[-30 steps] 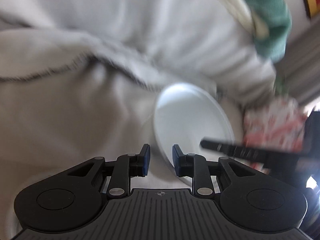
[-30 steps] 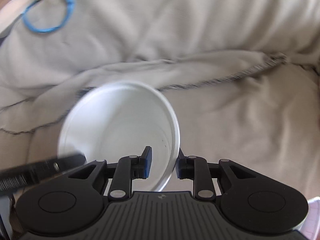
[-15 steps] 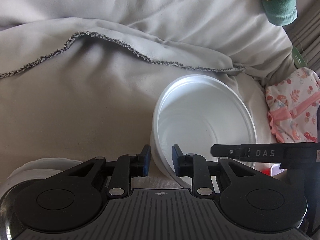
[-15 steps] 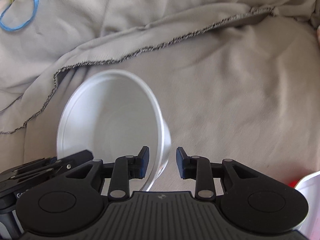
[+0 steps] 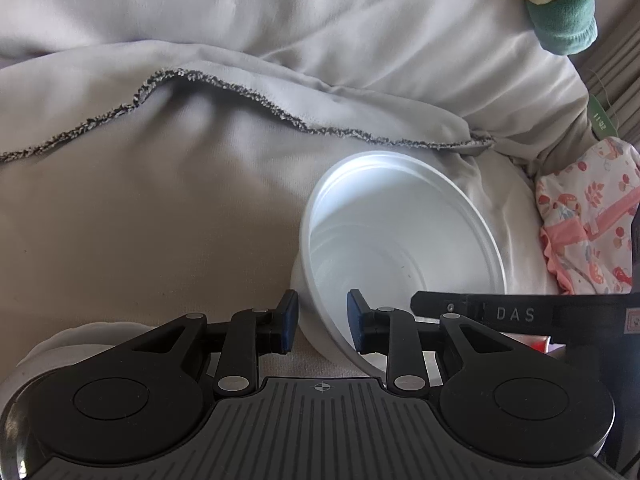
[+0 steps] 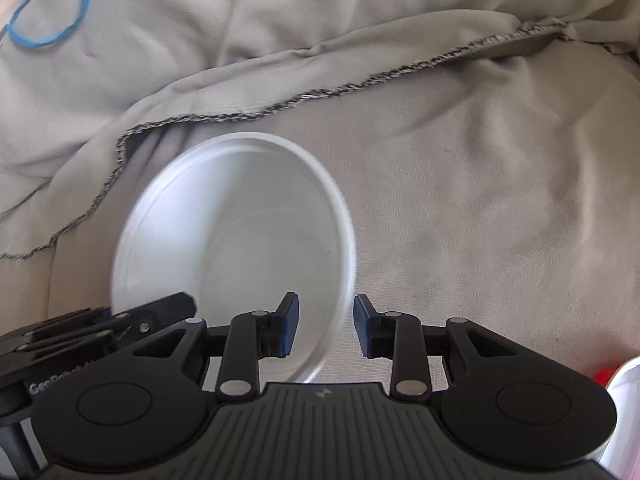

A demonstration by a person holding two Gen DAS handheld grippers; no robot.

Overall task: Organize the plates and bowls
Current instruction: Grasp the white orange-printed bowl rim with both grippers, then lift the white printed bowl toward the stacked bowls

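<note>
A white bowl [image 5: 400,240] rests tilted on the beige blanket, its mouth turned up and toward me. My left gripper [image 5: 322,322] straddles the bowl's near wall. Its jaws are opening and the blue pads stand off the wall on both sides. In the right wrist view the same bowl [image 6: 240,240] is slightly blurred. My right gripper [image 6: 326,326] straddles the rim from the other side, open, with a gap at each pad. The right gripper's black finger [image 5: 520,314] crosses the left wrist view, and the left gripper [image 6: 100,320] shows at the lower left of the right wrist view.
Beige blanket [image 5: 160,220] with a grey stitched hem [image 5: 240,92] covers the surface in soft folds. A pink patterned cloth [image 5: 592,232] and a green cloth [image 5: 564,4] lie to the right. Another white dish [image 5: 64,340] sits lower left. A blue loop [image 6: 48,20] lies far left.
The right gripper, shut on the bowl's rim a second ago, has opened. The bowl came down with both hands and now lies flatter on the blanket. The left jaws have widened a little.
</note>
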